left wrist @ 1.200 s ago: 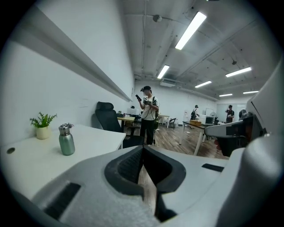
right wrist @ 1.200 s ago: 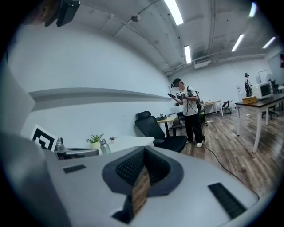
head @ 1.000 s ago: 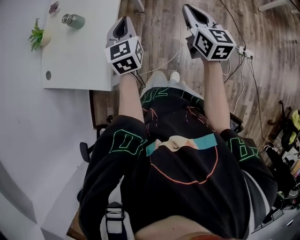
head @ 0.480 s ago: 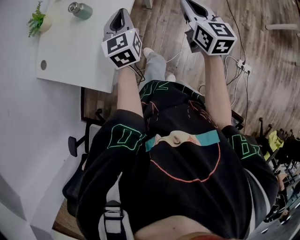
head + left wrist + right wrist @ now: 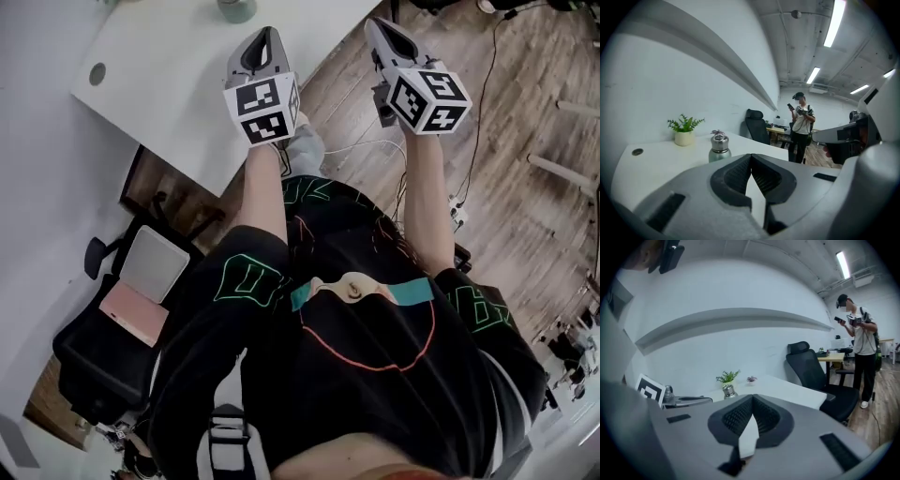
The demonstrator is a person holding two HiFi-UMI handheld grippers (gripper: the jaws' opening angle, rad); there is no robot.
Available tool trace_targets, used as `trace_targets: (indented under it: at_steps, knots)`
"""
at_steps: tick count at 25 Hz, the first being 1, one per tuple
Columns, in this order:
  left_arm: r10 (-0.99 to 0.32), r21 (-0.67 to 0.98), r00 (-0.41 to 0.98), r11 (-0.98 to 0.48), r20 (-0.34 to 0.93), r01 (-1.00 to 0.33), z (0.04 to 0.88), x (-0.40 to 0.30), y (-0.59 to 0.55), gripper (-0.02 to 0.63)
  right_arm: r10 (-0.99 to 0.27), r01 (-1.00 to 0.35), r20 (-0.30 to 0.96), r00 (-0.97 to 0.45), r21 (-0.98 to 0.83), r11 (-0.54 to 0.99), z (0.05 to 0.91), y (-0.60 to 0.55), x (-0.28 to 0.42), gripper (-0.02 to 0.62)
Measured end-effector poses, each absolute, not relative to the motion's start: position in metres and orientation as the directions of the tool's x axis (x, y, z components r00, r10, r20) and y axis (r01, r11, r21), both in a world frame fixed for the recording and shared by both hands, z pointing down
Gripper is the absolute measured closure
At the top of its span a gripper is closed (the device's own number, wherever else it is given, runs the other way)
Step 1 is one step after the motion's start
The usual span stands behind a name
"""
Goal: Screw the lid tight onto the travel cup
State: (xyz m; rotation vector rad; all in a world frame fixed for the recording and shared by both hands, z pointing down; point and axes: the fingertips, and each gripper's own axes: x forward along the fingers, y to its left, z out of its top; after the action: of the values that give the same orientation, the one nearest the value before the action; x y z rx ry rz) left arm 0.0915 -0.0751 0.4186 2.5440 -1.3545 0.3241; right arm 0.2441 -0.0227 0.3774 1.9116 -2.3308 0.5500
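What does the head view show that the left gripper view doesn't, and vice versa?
Only the head view: the wearer's black shirt and a pink item on a chair. Only the left gripper view: a potted plant, a standing person, ceiling lights. Both: the white table, the travel cup (cut off in the head view) and the left gripper, jaws shut.

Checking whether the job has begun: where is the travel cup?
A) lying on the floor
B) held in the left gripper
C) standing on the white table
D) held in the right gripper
C: the travel cup stands upright on the white table, beyond the left gripper, whose jaws are shut on nothing.
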Motion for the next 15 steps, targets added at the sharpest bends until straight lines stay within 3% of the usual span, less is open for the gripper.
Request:
trace_targets:
  at_steps: [7,15]
  knots:
    - [-0.853,0.111,0.416,-0.402,0.316,-0.909,0.43,0.032,-0.125,0.597,-0.868,-0.915,0.297,-0.397,-0.21,0.346,0.379,-0.108,0.177,0.591]
    - [-0.87,0.145,0.388,-0.361,0.303,-0.921,0.438,0.002,-0.163,0.597,-0.787,-0.856,0.341,-0.514,-0.141,0.498,0.372,-0.173,0.121,0.591]
